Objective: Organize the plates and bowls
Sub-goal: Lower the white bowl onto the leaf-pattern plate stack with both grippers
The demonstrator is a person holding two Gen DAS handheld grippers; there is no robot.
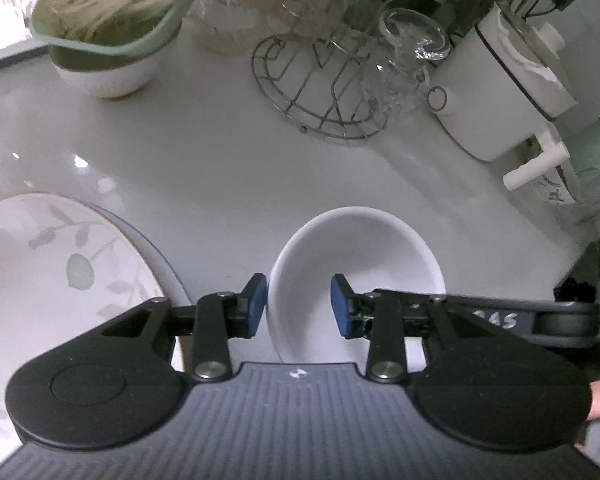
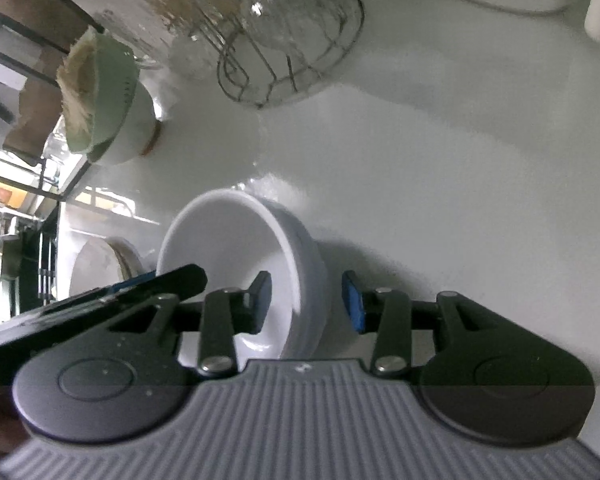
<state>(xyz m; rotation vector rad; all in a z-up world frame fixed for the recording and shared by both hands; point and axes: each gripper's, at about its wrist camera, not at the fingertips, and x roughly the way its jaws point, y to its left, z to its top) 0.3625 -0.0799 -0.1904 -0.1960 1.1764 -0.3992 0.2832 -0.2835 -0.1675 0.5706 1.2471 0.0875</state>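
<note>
Currently both grippers straddle the white bowl (image 1: pixel 356 276) rim mid-counter, left gripper (image 1: pixel 299 306) and right gripper (image 2: pixel 306 306) with jaws wide, unclamped; a one-sided squeeze could tip it against the leaf-patterned plate (image 1: pixel 56 280).

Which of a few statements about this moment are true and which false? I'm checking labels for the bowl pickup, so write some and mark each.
1. Both hand-held grippers straddle the rim of the same white bowl. True: the left hand-held gripper and the right hand-held gripper each have one finger inside and one outside.
2. The bowl holds food. False: it is empty.
3. A leaf-patterned plate lies left of the bowl in the left wrist view. True.
4. The wire rack holds plates. False: it holds clear glasses.
5. The right hand-held gripper is shut on the bowl. False: its blue pad stands apart from the wall.
</note>
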